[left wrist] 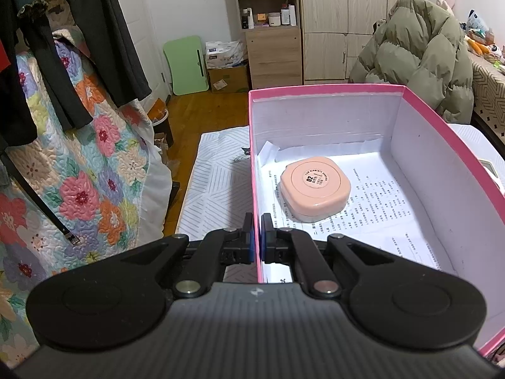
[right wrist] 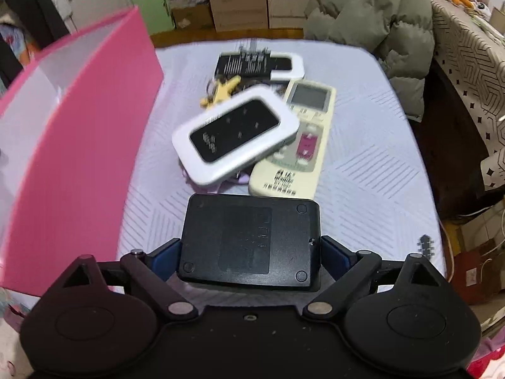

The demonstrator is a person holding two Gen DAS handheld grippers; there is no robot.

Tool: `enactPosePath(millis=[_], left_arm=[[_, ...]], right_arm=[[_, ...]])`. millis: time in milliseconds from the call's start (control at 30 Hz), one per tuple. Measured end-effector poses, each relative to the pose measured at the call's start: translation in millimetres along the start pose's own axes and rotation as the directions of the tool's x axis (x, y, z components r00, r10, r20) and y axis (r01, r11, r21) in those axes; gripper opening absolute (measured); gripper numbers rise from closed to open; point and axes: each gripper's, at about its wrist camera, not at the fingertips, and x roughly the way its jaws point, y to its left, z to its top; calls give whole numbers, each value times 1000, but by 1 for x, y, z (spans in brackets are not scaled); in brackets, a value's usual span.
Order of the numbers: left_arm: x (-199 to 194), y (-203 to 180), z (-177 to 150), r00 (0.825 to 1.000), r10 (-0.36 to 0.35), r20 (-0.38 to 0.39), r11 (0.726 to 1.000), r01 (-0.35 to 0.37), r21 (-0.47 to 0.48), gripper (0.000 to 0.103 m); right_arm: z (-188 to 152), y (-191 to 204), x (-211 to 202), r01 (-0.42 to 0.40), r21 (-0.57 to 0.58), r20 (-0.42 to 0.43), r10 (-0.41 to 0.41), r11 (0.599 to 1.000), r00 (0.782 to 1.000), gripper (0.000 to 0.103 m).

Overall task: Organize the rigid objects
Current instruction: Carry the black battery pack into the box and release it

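Two jaws of the left gripper [left wrist: 256, 237] pinch the pink box [left wrist: 442, 132] wall; right gripper [right wrist: 251, 249] clamps a black device [right wrist: 249, 240].

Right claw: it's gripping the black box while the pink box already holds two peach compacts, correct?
Not quite. The left wrist view shows only one peach compact in the pink box. The right claw does grip the black box.
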Motion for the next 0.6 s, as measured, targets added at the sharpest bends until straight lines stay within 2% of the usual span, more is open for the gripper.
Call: enactPosePath(millis=[133,200,300,367,433,533,600], left_arm=[[0,-1,0,1000,-1,0,1000,1,0,3],[-1,-1,0,1000,-1,0,1000,1,3,3],[0,-1,2,1000,-8,2,1000,8,-7,3],[0,0,2,1000,-14,3,1000,14,-14,3],[0,0,2,1000,-15,3,1000,15,-14,3],[0,0,2,1000,-14,2,1000,14,-14,3],[1,0,2,1000,-11,2,1000,11,-12,3]], right_arm=[[6,-2,-29,-21,19,48,20,1000,999,94],[15,3,-49,-62,-2,88,62,998,994,94],[34,22,-86,-169,-66,164,178,983,970,94],[51,42,-106,-257,-142,200,282,956,938,94],[69,63,-112,-343,-196,188,378,919,906,94],[100,102,-96,-459,-251,104,495,852,863,94],[120,127,-69,-495,-231,25,514,838,858,94]])
